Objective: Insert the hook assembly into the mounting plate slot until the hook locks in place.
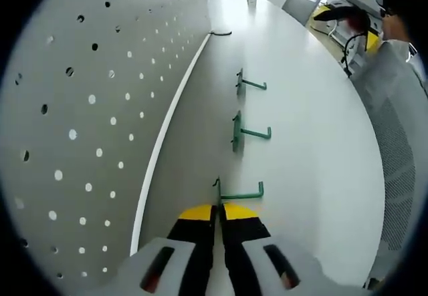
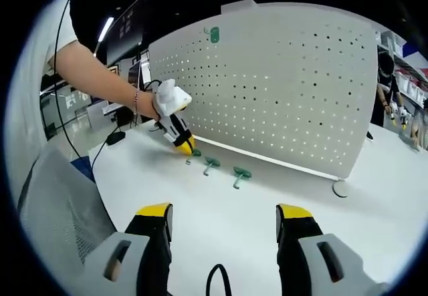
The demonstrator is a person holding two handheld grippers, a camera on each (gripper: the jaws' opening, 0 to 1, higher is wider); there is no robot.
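Three green hooks lie in a row on the white table in front of the white pegboard (image 1: pixel 87 109) (image 2: pixel 267 89). In the left gripper view my left gripper (image 1: pixel 218 210) is low over the table, its yellow-tipped jaws shut on the base plate of the nearest hook (image 1: pixel 242 192). The middle hook (image 1: pixel 249 133) and the far hook (image 1: pixel 249 83) lie free beyond it. From the right gripper view, the left gripper (image 2: pixel 186 145) is held by a hand at the first hook (image 2: pixel 194 153), beside the other hooks (image 2: pixel 211 164) (image 2: pixel 239 174). My right gripper (image 2: pixel 224 216) is open above the table.
Another green piece (image 2: pixel 212 35) hangs near the pegboard's top edge. A grey ring (image 2: pixel 341 189) lies by the board's right end. A mesh chair (image 2: pixel 60 209) (image 1: pixel 401 149) stands at the table's near edge. A black cable (image 2: pixel 217 276) loops between my right jaws.
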